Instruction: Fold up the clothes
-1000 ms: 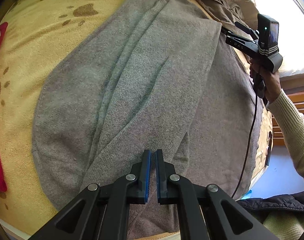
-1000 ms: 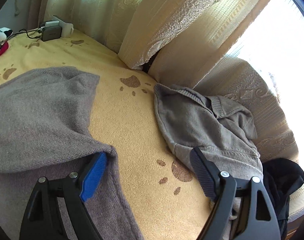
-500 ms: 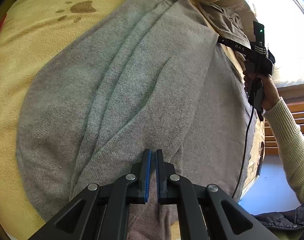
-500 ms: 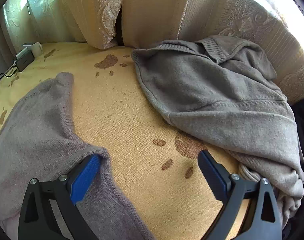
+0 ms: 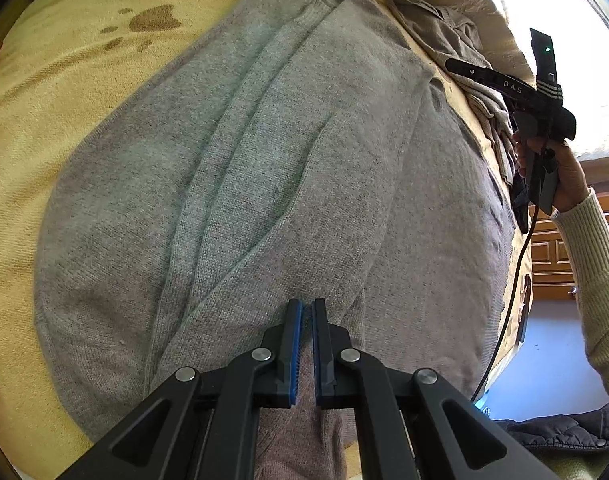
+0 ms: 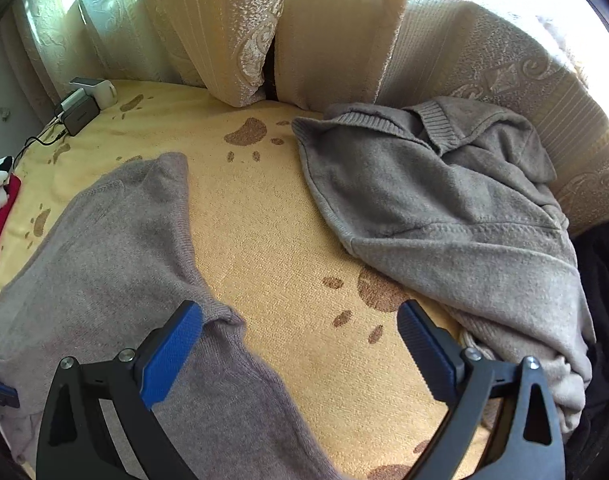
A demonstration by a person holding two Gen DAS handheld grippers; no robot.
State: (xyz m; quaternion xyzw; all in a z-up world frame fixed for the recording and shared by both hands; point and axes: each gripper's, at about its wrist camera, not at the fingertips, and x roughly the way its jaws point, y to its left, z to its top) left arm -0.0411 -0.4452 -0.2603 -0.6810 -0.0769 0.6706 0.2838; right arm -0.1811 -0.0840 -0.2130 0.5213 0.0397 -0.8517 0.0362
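A grey sweater (image 5: pixel 264 168) lies spread on the yellow paw-print blanket (image 5: pixel 64 64), with one side folded over its middle. My left gripper (image 5: pixel 306 308) is at the sweater's near edge, shut with grey knit pinched between its blue pads. In the right wrist view the same sweater (image 6: pixel 104 264) fills the left side. My right gripper (image 6: pixel 300 316) stands open above bare blanket, its left finger (image 6: pixel 172 352) over the sweater's folded corner, holding nothing. A second, browner collared sweater (image 6: pixel 444 208) lies crumpled to the right. In the left wrist view a hand holds the right gripper (image 5: pixel 504 84) at the sweater's far right side.
Cream cushions (image 6: pixel 304 24) line the back of the blanket. A charger with cables (image 6: pixel 80 112) sits at the far left corner, and a red cloth (image 6: pixel 0 216) at the left edge. A dark garment (image 6: pixel 600 280) lies at the right, and a dark jacket (image 5: pixel 564 432) near the floor.
The right gripper has swung right, away from the grey sweater's corner, and now faces the second sweater more squarely. The left gripper stays shut and has edged further over the sweater.
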